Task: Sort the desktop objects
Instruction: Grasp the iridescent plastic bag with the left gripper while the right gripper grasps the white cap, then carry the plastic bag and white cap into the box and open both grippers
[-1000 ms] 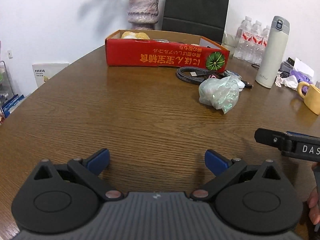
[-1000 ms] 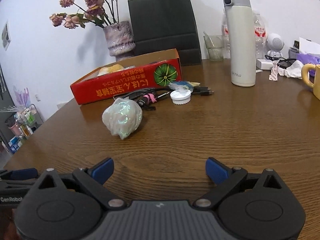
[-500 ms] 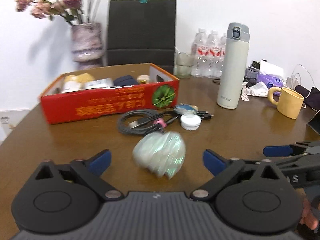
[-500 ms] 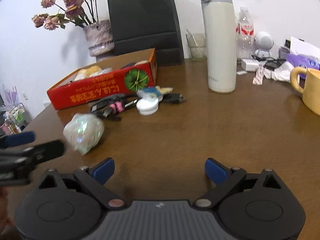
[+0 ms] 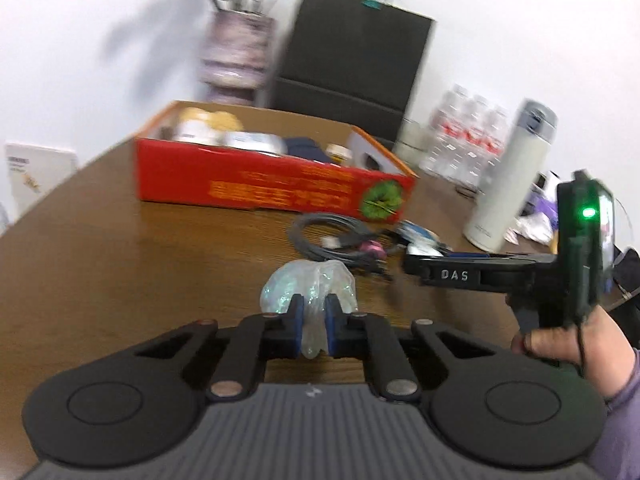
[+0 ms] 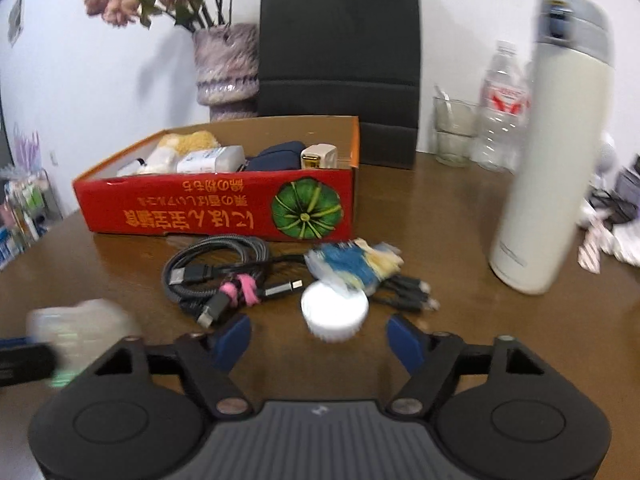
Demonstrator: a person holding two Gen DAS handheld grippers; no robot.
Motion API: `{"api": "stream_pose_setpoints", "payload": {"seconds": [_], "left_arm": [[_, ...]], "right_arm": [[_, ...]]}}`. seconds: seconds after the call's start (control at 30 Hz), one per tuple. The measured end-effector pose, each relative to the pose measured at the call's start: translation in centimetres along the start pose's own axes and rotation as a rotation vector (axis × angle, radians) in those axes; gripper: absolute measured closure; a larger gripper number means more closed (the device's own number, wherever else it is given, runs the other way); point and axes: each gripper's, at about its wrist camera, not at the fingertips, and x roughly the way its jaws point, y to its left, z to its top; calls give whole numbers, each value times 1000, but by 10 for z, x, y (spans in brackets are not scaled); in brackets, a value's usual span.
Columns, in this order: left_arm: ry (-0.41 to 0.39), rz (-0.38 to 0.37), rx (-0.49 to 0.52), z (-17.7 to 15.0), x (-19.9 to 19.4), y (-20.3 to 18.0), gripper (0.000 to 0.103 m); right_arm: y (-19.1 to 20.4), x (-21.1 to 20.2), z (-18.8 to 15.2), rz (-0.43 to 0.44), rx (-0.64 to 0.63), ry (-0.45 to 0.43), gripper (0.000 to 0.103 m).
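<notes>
The left tool (image 5: pixel 313 326), wide apart half a second ago, is now clamped on the crumpled plastic bag (image 5: pixel 308 286) above the bench (image 5: pixel 120 264). The right tool (image 6: pixel 318 338) is held apart near the white cap (image 6: pixel 334 312). Transfer to the red box (image 5: pixel 276 190) seems next.

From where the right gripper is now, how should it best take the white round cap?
Probably grip the white cap across its ribbed side wall, coming straight forward and down: it lies flat, centred ahead of the open right gripper, with cables just behind.
</notes>
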Motion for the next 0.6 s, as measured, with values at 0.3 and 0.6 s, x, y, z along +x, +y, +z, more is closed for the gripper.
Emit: {"api": "stream_pose_setpoints", "payload": {"seconds": [0.3,0.6], "left_arm": [[-61,51,-39,2,-34,23,93],[-119,27,6,-9,-76,-3,93]], "right_arm": [[1,9,-2,-59,47,23,64],[52,-74,-63,19,-15,19,64]]}}
